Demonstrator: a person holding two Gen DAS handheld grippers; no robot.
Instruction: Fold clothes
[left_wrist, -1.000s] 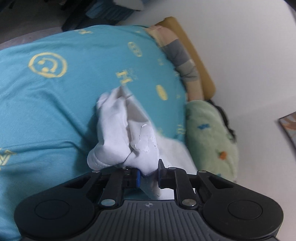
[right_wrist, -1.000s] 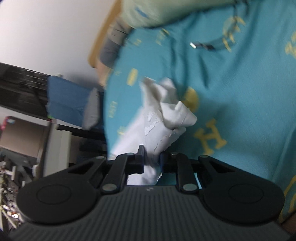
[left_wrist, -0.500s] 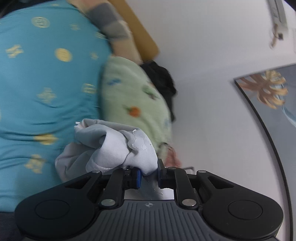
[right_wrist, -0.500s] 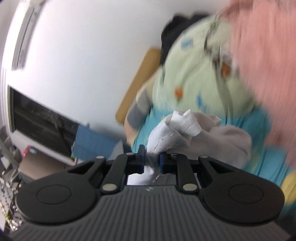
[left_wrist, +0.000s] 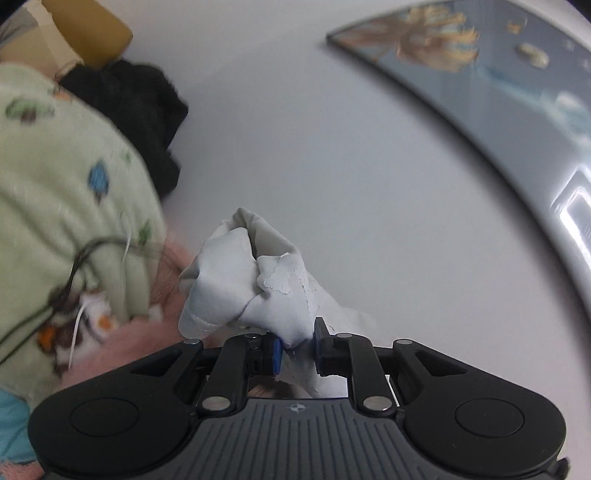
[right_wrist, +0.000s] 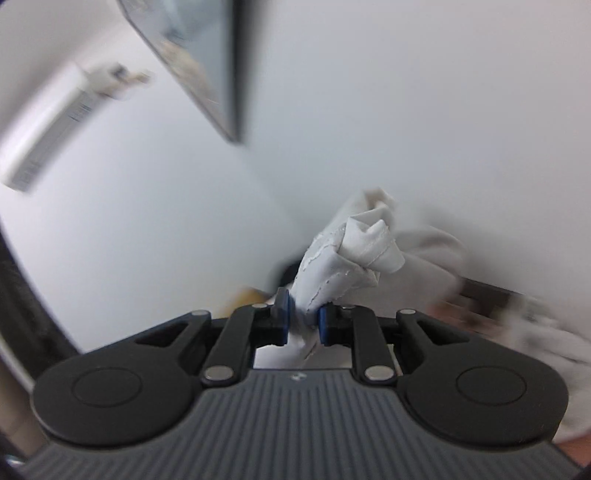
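Note:
A white garment (left_wrist: 255, 284) with a cracked white print is bunched between the jaws of my left gripper (left_wrist: 297, 350), which is shut on it and holds it up in the air in front of the wall. My right gripper (right_wrist: 303, 325) is shut on another bunched part of the same white garment (right_wrist: 351, 254), also raised high and pointing at the wall. More of the white cloth (right_wrist: 546, 350) hangs blurred at the lower right of the right wrist view.
A pale green patterned blanket (left_wrist: 55, 206), a black cloth (left_wrist: 147, 110) and pink fabric (left_wrist: 122, 350) lie at the left. A framed picture (left_wrist: 498, 74) hangs on the white wall; it also shows in the right wrist view (right_wrist: 199, 62). An air conditioner (right_wrist: 51, 136) is mounted high.
Both grippers have lifted the white garment up off the turquoise bedspread and tilted upward; the views now show the wall and picture instead of the bed.

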